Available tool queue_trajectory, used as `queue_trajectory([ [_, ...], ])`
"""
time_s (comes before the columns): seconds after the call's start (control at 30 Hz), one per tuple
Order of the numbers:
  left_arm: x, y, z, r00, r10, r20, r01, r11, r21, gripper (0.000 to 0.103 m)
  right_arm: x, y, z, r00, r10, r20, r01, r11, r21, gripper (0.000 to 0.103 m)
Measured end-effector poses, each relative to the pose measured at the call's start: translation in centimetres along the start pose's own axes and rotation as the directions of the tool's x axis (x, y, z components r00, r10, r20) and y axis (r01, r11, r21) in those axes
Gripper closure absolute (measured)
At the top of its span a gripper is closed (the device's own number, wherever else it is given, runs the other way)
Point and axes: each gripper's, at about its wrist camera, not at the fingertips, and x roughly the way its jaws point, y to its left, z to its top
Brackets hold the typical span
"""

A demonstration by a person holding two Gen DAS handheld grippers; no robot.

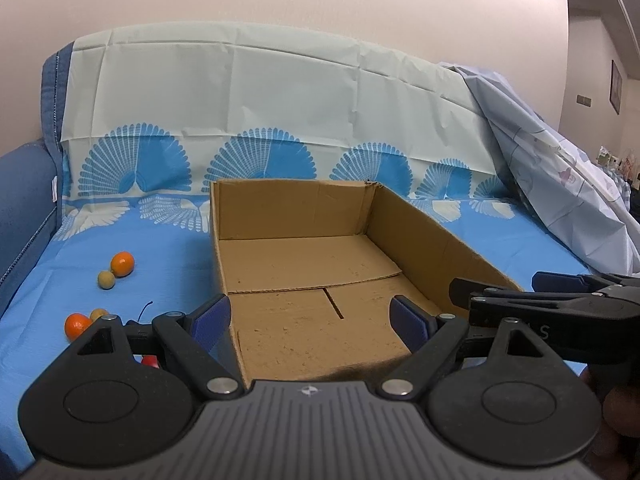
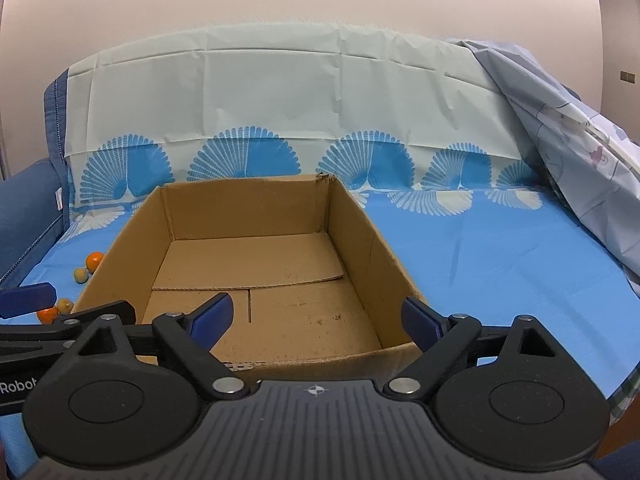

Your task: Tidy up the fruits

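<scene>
1. Blue-upholstered sofa (image 1: 24, 184), draped over seat and backrest with a creased plastic cover (image 1: 256, 92), pale on the backrest, bright blue with fan motifs on the seat; second, paler printed sheet (image 1: 560, 184) bunched over the right end.
2. Open brown cardboard box (image 1: 304, 216), sitting on the blue seat, flaps of its floor bare, nothing lying inside; seen from the left wrist view straight ahead and slightly right, from the right wrist view straight ahead and slightly left.
3. Left gripper (image 1: 312, 312), black with blue finger pads, held above the near-left corner of the box, tilted downward, jaws spread wide with nothing between them; left pad outside the box's left wall, right pad over the box floor.
4. Right gripper (image 2: 324, 312), same make, held over the near edge of the box, tilted downward, jaws likewise spread wide and holding nothing; visible side-on at the right edge of the left wrist view.
5. Fruits on the seat, left of the box and apart from it:
   - far orange citrus fruit (image 1: 122, 264), touching a small tan round fruit (image 1: 106, 280);
   - near orange citrus fruit (image 1: 77, 326), just beside another small tan round fruit (image 1: 98, 314);
   - small red fruit (image 1: 150, 360) with a dark stem, mostly hidden behind the left gripper's linkage.
</scene>
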Motion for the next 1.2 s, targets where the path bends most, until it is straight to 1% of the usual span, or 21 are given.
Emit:
queue_trajectory([
  [0.13, -0.1, 0.0, -0.1, 1.000, -0.002, 0.000, 0.002, 1.000, -0.001, 0.013, -0.1, 0.1, -0.1, 1.000, -0.006, 0.016, 0.006, 1.000, -0.002, 0.012],
  [0.4, -0.2, -0.1, -0.3, 1.000, -0.005, 0.001, 0.005, 1.000, 0.000, 0.013, 0.0, 0.1, -0.1, 1.000, -0.002, 0.005, 0.002, 1.000, 0.008, 0.012],
  [0.57, -0.3, -0.3, -0.3, 1.000, -0.011, 0.000, 0.011, 1.000, 0.010, 0.013, -0.1, 0.1, 0.1, 1.000, 0.006, 0.000, -0.006, 1.000, 0.021, 0.015],
  [0.6, -0.3, -0.3, -0.2, 1.000, -0.013, 0.001, 0.013, 1.000, 0.011, 0.013, -0.1, 0.0, 0.1, 1.000, -0.001, -0.015, 0.001, 1.000, 0.007, 0.016],
  [0.63, -0.3, -0.2, -0.1, 1.000, -0.015, 0.003, 0.015, 1.000, 0.011, 0.013, 0.0, 0.1, 0.1, 1.000, 0.000, -0.023, 0.000, 1.000, 0.019, 0.017],
  [0.73, -0.4, -0.3, -0.1, 1.000, -0.017, 0.008, 0.017, 1.000, 0.021, 0.015, -0.1, 0.3, 0.1, 1.000, -0.008, -0.027, 0.008, 1.000, -0.001, 0.022],
  [0.77, -0.5, -0.3, -0.1, 1.000, -0.016, 0.007, 0.016, 0.999, 0.029, 0.017, -0.1, 0.4, 0.1, 1.000, -0.010, -0.024, 0.010, 1.000, -0.007, 0.026],
  [0.8, -0.5, -0.3, 0.0, 1.000, -0.014, 0.006, 0.014, 0.999, 0.040, 0.021, 0.0, 0.4, 0.0, 1.000, -0.012, -0.021, 0.012, 1.000, -0.012, 0.028],
  [0.83, -0.5, -0.3, 0.0, 1.000, -0.013, 0.004, 0.012, 0.999, 0.052, 0.023, -0.1, 0.4, 0.0, 1.000, -0.011, -0.019, 0.011, 1.000, -0.012, 0.033],
  [0.87, -0.6, -0.3, 0.1, 1.000, -0.015, 0.003, 0.014, 0.998, 0.061, 0.029, -0.1, 0.5, 0.0, 1.000, -0.013, -0.012, 0.013, 1.000, -0.013, 0.040],
  [0.9, -0.7, -0.1, 0.3, 1.000, -0.021, 0.000, 0.021, 0.998, 0.064, 0.038, -0.2, 0.5, 0.0, 1.000, -0.018, -0.001, 0.018, 1.000, -0.011, 0.043],
  [0.97, -1.0, 0.7, 0.9, 0.999, -0.047, -0.011, 0.048, 0.997, 0.054, 0.045, -0.4, 0.4, 0.1, 0.999, -0.039, 0.030, 0.039, 0.999, -0.002, 0.055],
  [1.03, -1.3, 2.1, 2.0, 0.996, -0.088, -0.030, 0.089, 0.996, 0.027, 0.054, -0.6, 0.2, 0.1, 0.997, -0.042, 0.057, 0.041, 0.999, 0.023, 0.059],
  [1.07, -1.4, 3.0, 2.9, 0.992, -0.117, -0.041, 0.118, 0.993, 0.017, 0.061, -0.6, 0.2, 0.3, 0.997, -0.042, 0.060, 0.039, 0.999, 0.038, 0.059],
  [1.1, -1.6, 4.0, 3.9, 0.988, -0.146, -0.043, 0.147, 0.989, 0.025, 0.064, -0.6, 0.1, 0.4, 0.998, -0.038, 0.059, 0.035, 0.998, 0.053, 0.059],
  [1.13, -2.0, 5.0, 4.9, 0.985, -0.170, -0.035, 0.172, 0.984, 0.055, 0.064, -0.6, 0.1, 0.5, 0.998, -0.032, 0.055, 0.028, 0.998, 0.064, 0.059],
  [1.2, -3.0, 7.2, 6.8, 0.976, -0.217, -0.011, 0.217, 0.965, 0.147, 0.064, -0.6, 0.3, 0.6, 0.998, -0.022, 0.053, 0.018, 0.998, 0.065, 0.059],
])
